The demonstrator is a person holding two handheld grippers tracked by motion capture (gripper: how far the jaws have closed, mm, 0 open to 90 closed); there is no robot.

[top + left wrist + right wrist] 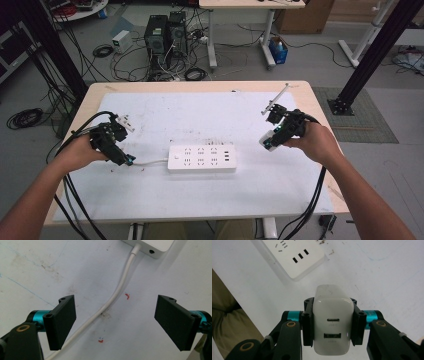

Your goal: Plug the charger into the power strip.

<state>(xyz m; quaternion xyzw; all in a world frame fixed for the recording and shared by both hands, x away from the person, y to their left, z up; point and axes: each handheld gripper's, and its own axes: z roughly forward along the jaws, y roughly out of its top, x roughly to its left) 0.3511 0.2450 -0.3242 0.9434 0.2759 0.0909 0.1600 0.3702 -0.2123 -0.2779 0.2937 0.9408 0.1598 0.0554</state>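
In the high view the left gripper (129, 161) sits at the left middle of the frame, low over the white mat (150, 195), with its tip at the white cord (150, 162) that runs right to the power strip (201, 158). In the left gripper view its jaws stand well apart in the lower half of the frame and clamp nothing; the cord (117, 290) passes between them, slanting from the bottom left up to the strip's end (155, 246) at the top edge, and lies on the mat without touching either pad. Small red marks (127, 296) dot the mat beside the cord.

The strip lies flat at the centre of the high view, long side across the frame, with its sockets facing up.

At the right middle of the high view the right gripper (270, 141) is held above the mat, right of the strip and apart from it. It is clamped on a white charger (267, 140). In the right gripper view the charger (333, 325) fills the lower centre, pinched on both sides by the black pads, with two ports on the face turned to the camera. The strip's corner (294, 257) lies in the upper left of that frame, beyond the charger and clear of it.
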